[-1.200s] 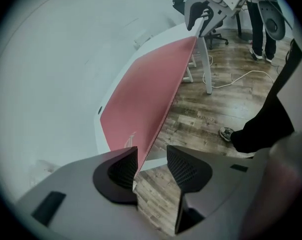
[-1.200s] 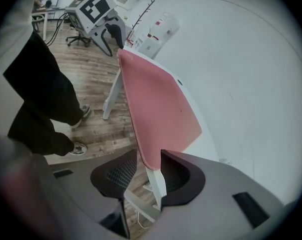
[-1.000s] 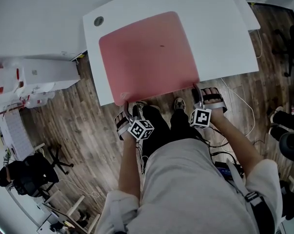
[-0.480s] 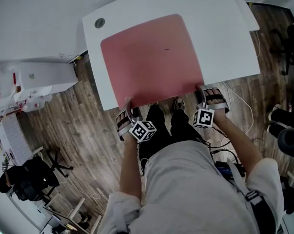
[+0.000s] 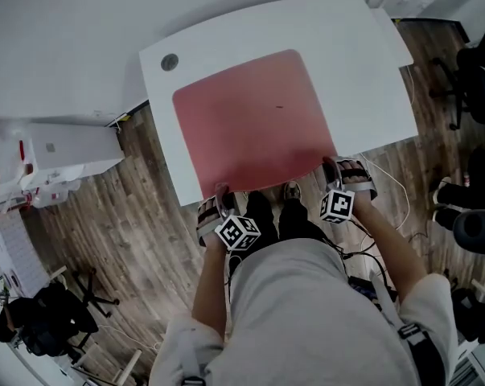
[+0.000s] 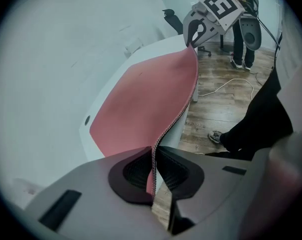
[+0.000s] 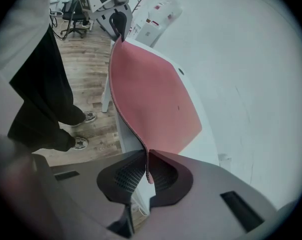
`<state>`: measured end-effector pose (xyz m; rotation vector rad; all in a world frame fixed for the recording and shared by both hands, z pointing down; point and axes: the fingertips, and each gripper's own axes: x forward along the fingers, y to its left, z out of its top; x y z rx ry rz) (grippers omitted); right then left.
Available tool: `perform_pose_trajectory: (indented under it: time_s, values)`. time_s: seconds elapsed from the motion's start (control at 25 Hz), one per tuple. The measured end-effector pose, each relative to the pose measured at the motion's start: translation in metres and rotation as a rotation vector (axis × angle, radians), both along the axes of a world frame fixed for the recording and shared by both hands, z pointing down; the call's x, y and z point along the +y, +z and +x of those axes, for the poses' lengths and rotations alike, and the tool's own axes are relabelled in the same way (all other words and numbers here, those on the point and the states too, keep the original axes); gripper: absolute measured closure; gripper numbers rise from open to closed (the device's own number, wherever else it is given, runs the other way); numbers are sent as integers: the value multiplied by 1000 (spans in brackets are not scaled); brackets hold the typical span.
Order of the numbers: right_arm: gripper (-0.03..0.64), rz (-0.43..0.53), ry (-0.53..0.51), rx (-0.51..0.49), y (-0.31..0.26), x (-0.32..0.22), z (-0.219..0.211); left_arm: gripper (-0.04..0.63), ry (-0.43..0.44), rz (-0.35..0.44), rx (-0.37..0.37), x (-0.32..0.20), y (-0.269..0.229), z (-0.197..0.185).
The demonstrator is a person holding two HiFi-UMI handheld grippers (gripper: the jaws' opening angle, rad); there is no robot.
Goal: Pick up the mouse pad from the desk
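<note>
Pink rectangular soft mouse pad (image 5: 250, 119): large, with rounded corners and a stitched border. Its far part lies flat on the desk. Its near edge, at 6 o'clock in the head view, is raised off the top and curves between 2 grip points.
White desk with rounded corners (image 5: 363, 63): carries the pad, which covers most of its middle.
Left gripper (image 5: 220, 191): at the pad's 7 o'clock corner. Its own view (image 6: 153, 170) shows jaws that have just been closing. They now pinch the pad's stitched edge between 2 ribbed black pads.
Right gripper (image 5: 329, 166): at the pad's 5 o'clock corner. Its own view (image 7: 147, 171) shows jaws that have likewise just been closing. They are clamped on the pad's border, which stands upright between them.
Cross views: the right gripper (image 6: 193, 31) shows at 1 o'clock in the left gripper view, biting the far end of the raised edge. The left gripper (image 7: 118, 21) shows at 11 o'clock in the right gripper view.
Grey round grommet (image 5: 170, 61): in the desk top, at 10 o'clock from the pad.
Small dark speck (image 5: 279, 107): on the pad, toward 2 o'clock from its centre.
Brown wood-plank floor (image 5: 145, 215): lies around the desk.
Black office chair (image 5: 475, 79): at 3 o'clock, apart from the desk.
</note>
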<state>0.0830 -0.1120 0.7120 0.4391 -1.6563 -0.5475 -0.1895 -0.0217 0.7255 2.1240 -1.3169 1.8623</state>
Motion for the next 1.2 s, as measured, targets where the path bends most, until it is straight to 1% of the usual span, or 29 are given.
perform_pose_trajectory:
  time_s: [0.16, 0.44, 0.56, 0.68, 0.8, 0.92, 1.04, 1.2]
  values:
    - [563, -21, 69, -20, -4, -7, -5, 558, 46, -12, 16, -11, -2, -2]
    - [563, -32, 172, -42, -13, -25, -11, 557, 113, 3, 27, -46, -12, -5]
    - [563, -25, 232, -63, -20, -37, -14, 557, 132, 23, 44, -63, -17, -8]
    - [563, -12, 298, -103, -29, -53, -19, 557, 167, 57, 39, -81, -24, -15]
    - [563, 9, 332, -122, -36, -70, -20, 557, 200, 85, 42, -100, -31, -19]
    - [562, 27, 356, -130, -41, -91, -22, 557, 194, 91, 59, -122, -33, -26]
    - [563, 33, 374, -150, -46, -106, -25, 557, 160, 86, 71, -136, -34, -30]
    - [563, 64, 350, -179, -51, -134, -32, 557, 117, 85, 58, -156, -29, -35]
